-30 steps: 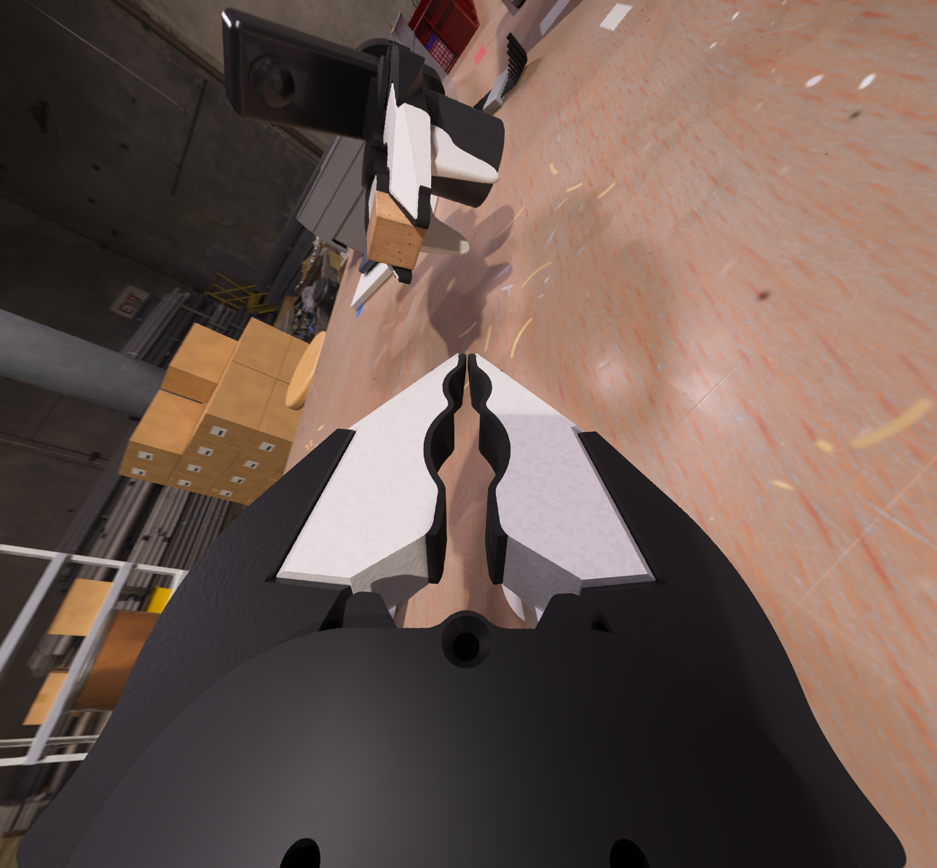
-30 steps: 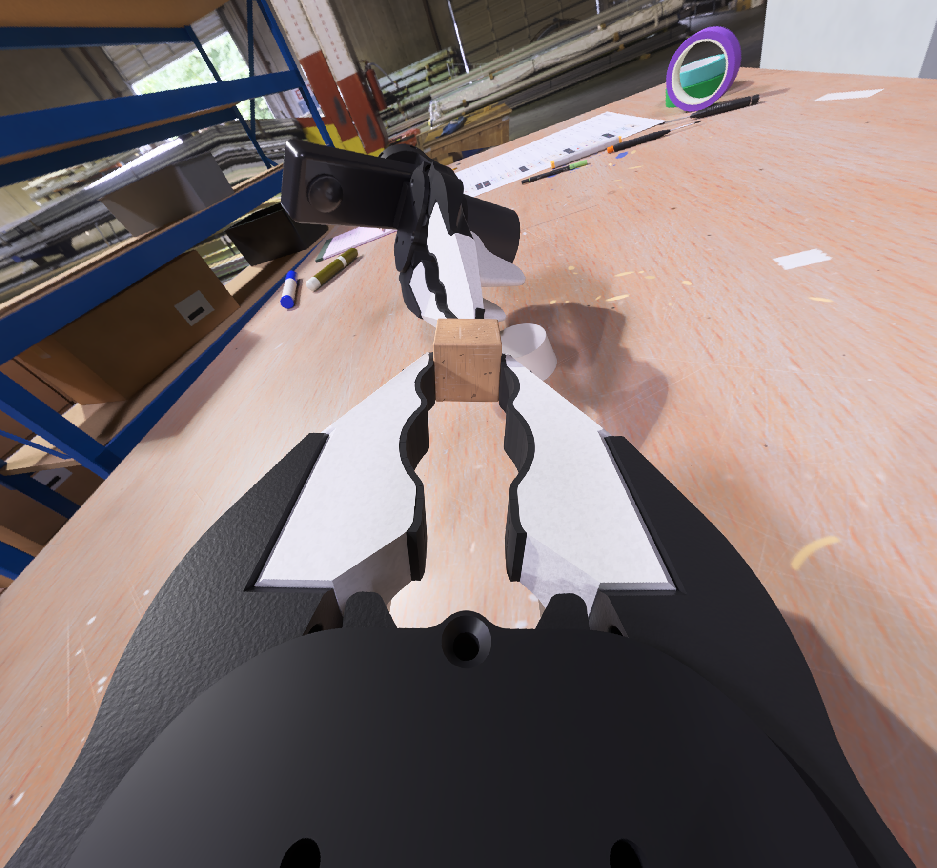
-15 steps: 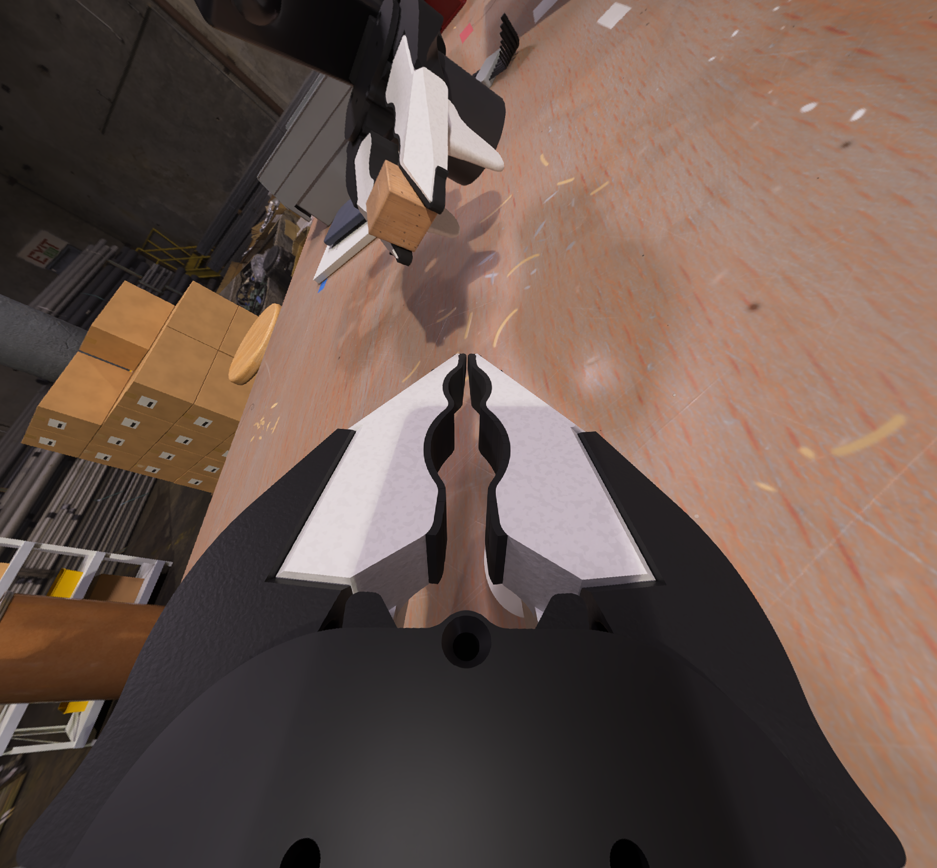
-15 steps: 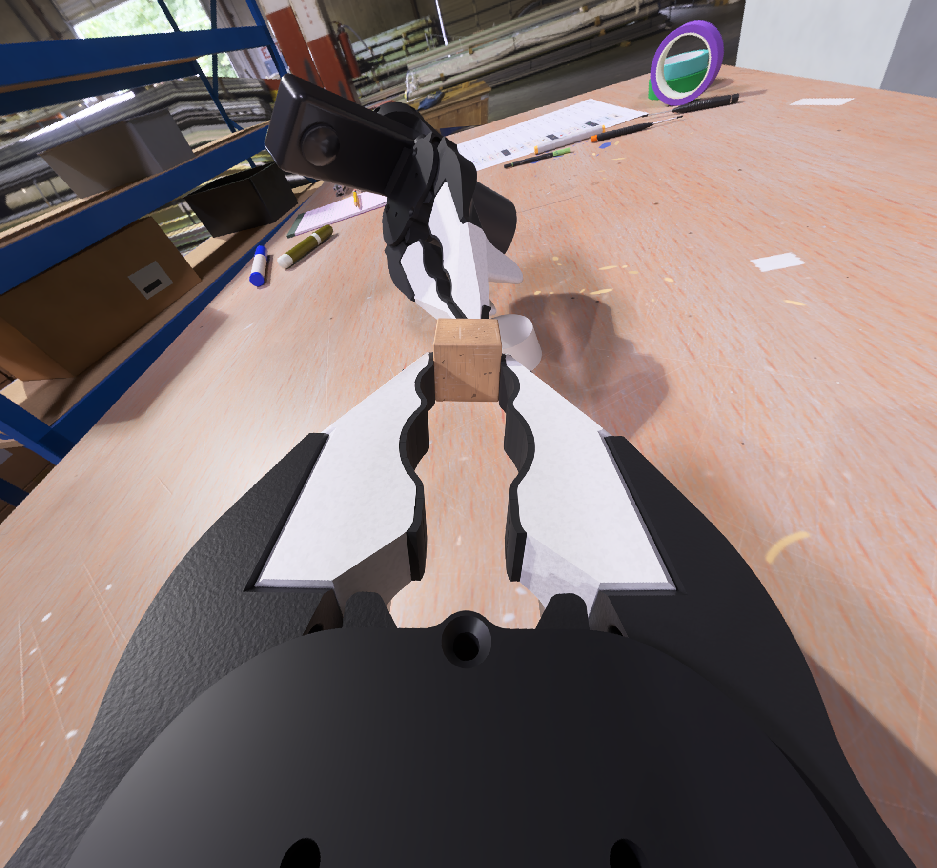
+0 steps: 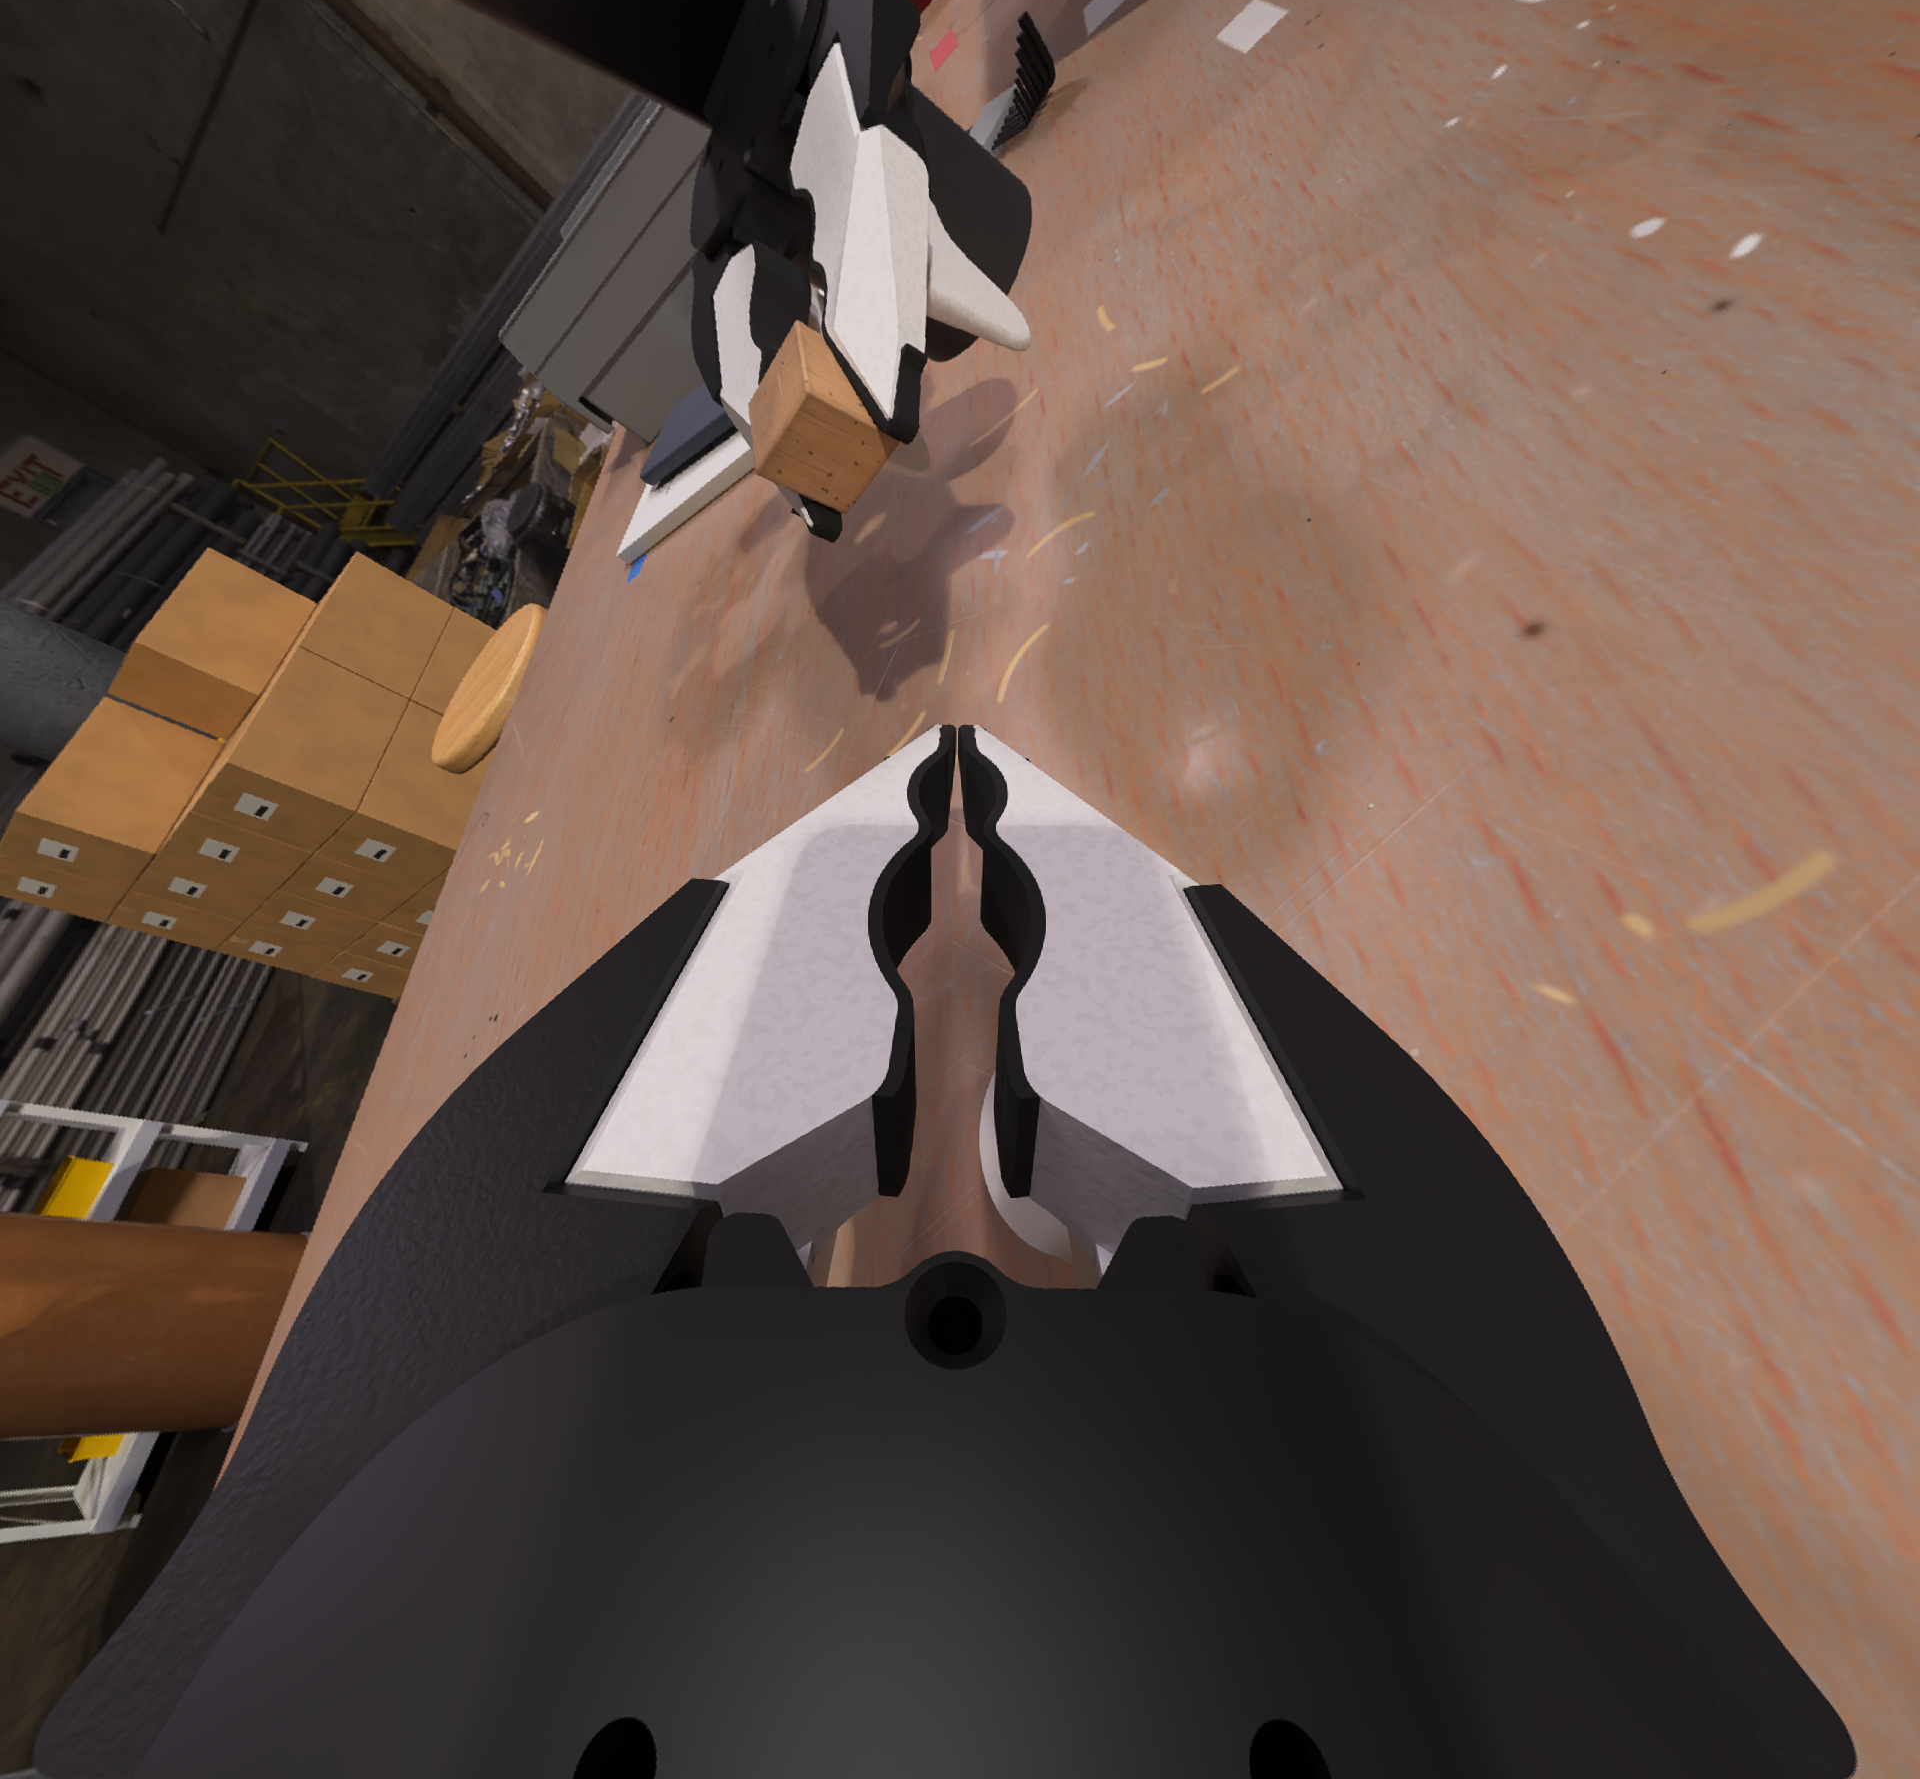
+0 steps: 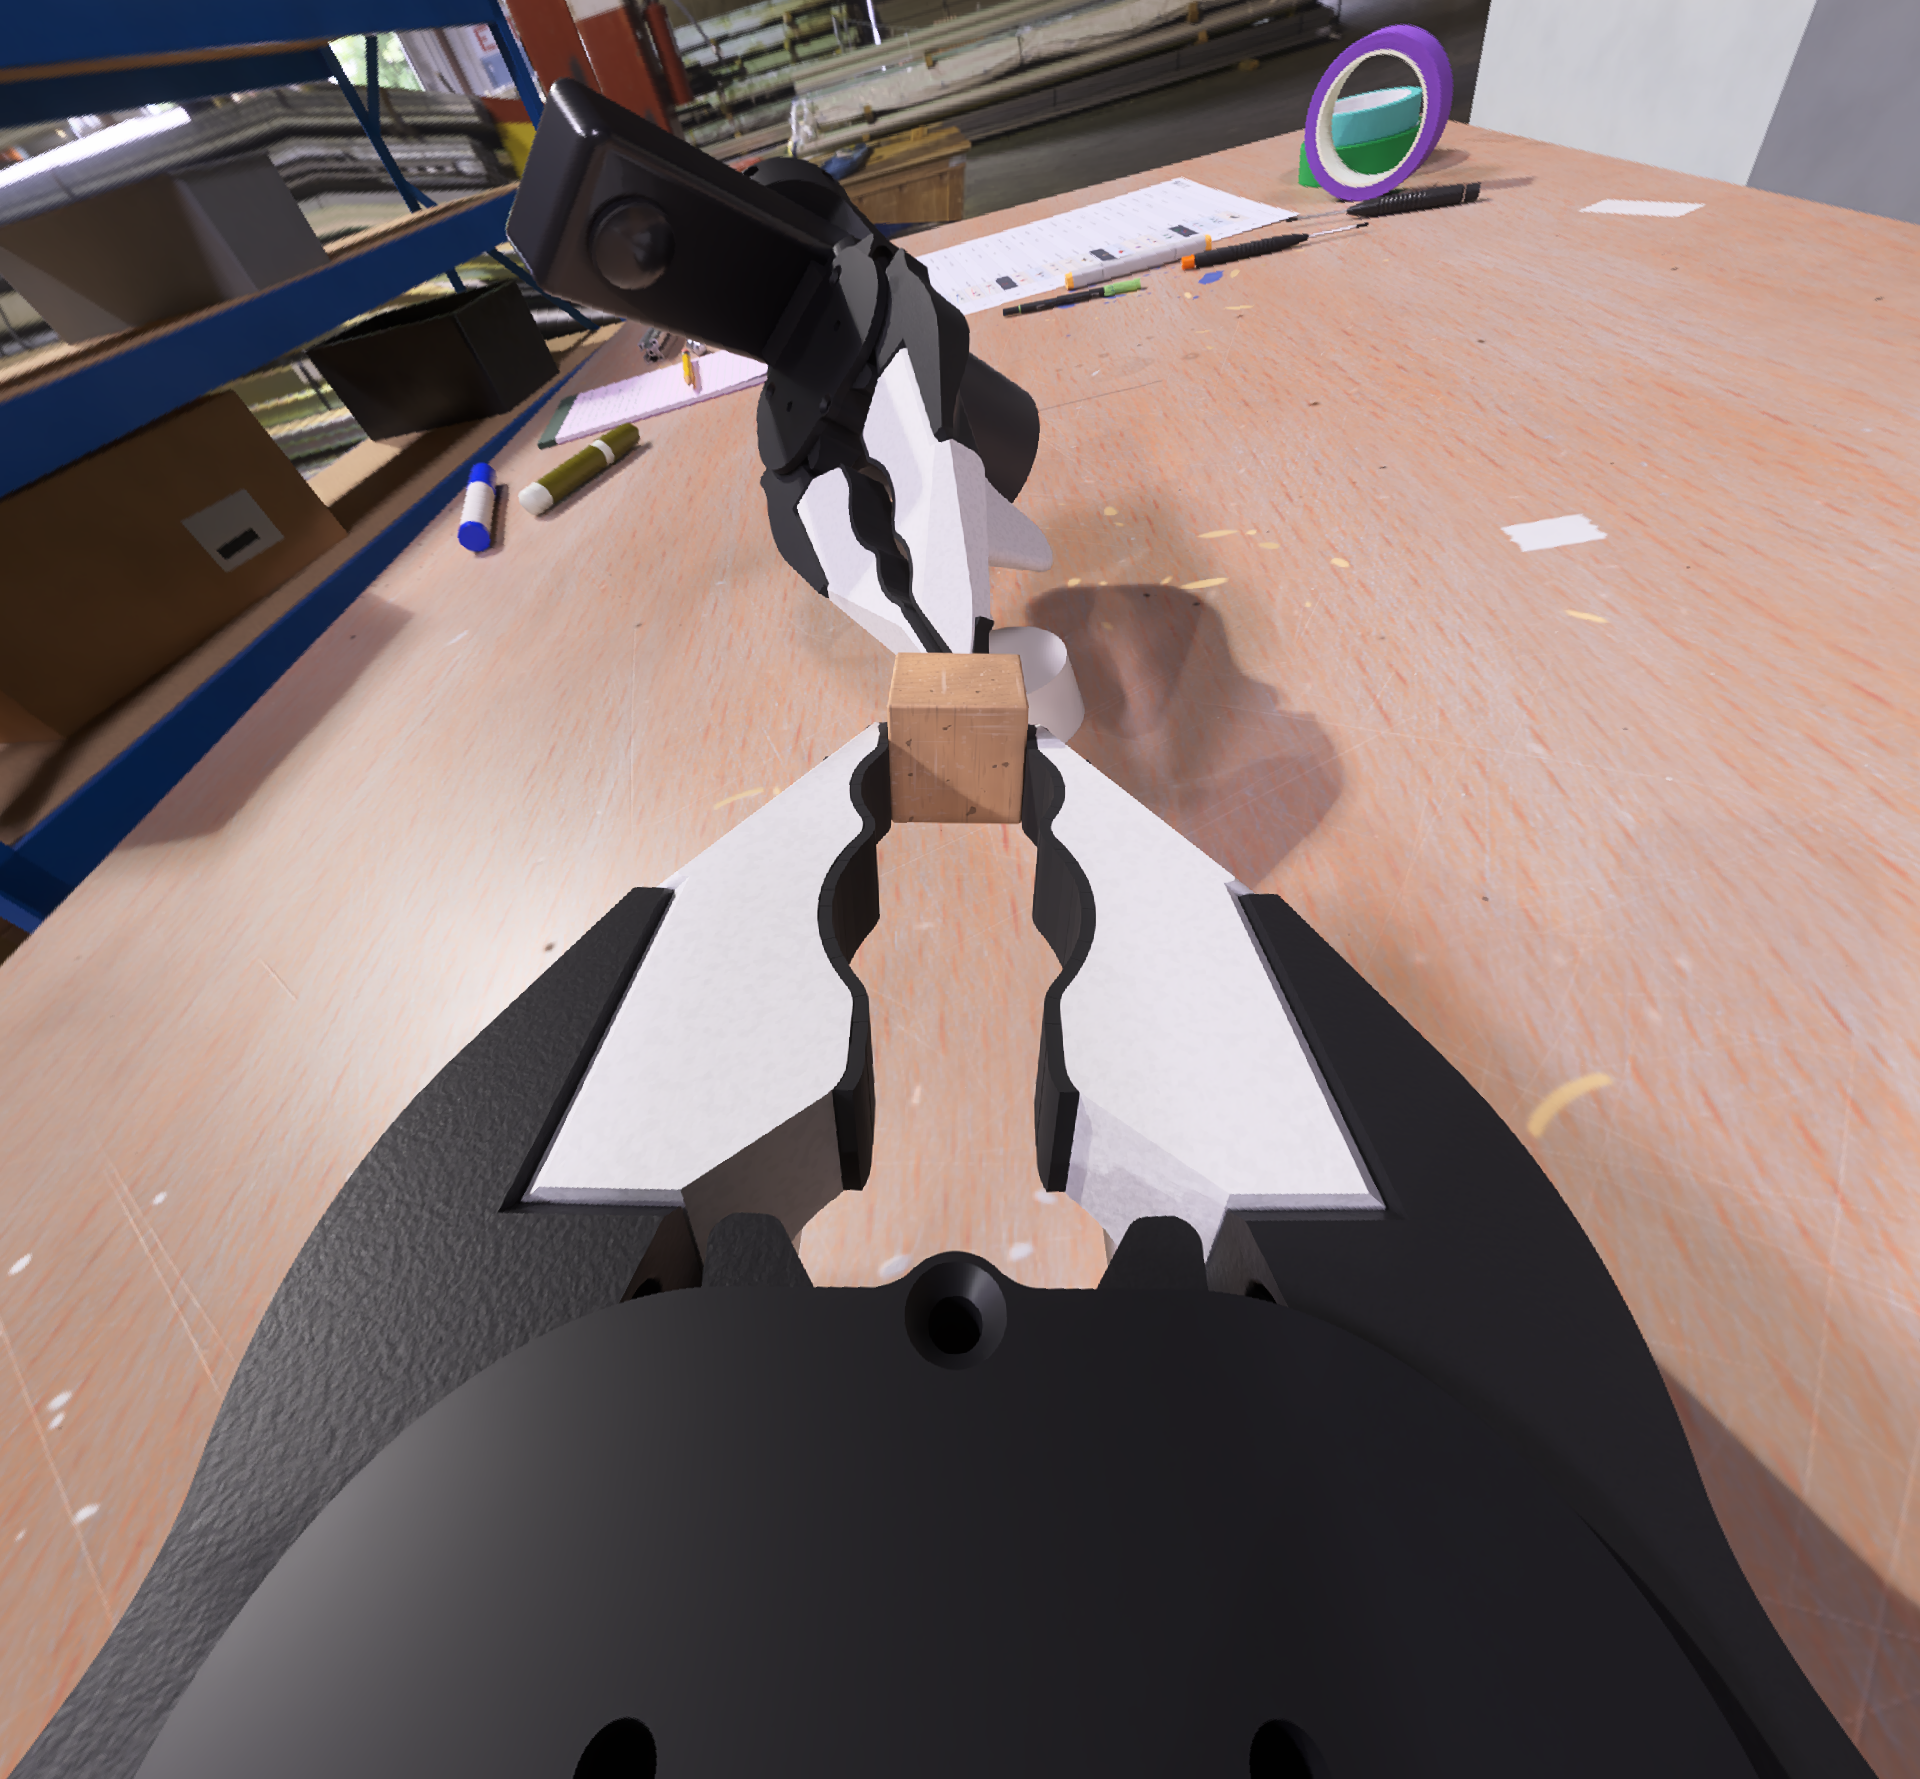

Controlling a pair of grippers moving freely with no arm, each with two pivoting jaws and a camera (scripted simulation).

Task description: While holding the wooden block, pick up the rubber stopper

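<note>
My right gripper [image 6: 956, 753] is shut on the wooden block [image 6: 958, 753], a small tan cube held at its fingertips above the wooden table [image 6: 1455, 794]. The white rubber stopper [image 6: 1049, 680] stands on the table just behind the block, partly hidden by it. My left gripper [image 6: 951, 643] points steeply down, its tips beside the stopper's left. In the left wrist view my left gripper [image 5: 954, 732] is shut and empty. A sliver of the stopper [image 5: 1013, 1199] shows under its finger bases. The right gripper with the block [image 5: 821, 436] hangs ahead.
Blue shelving [image 6: 208, 358] with boxes runs along the table's left edge. Markers [image 6: 577, 482], a notepad [image 6: 655, 394], a paper sheet [image 6: 1101, 238] and a purple tape roll [image 6: 1377, 114] lie farther back. Cardboard boxes [image 5: 260, 773] and a stool [image 5: 488, 690] stand off the table.
In the left wrist view the right gripper with the block has come nearer and higher. In the right wrist view the left gripper has tipped steeper by the stopper. Both stay shut.
</note>
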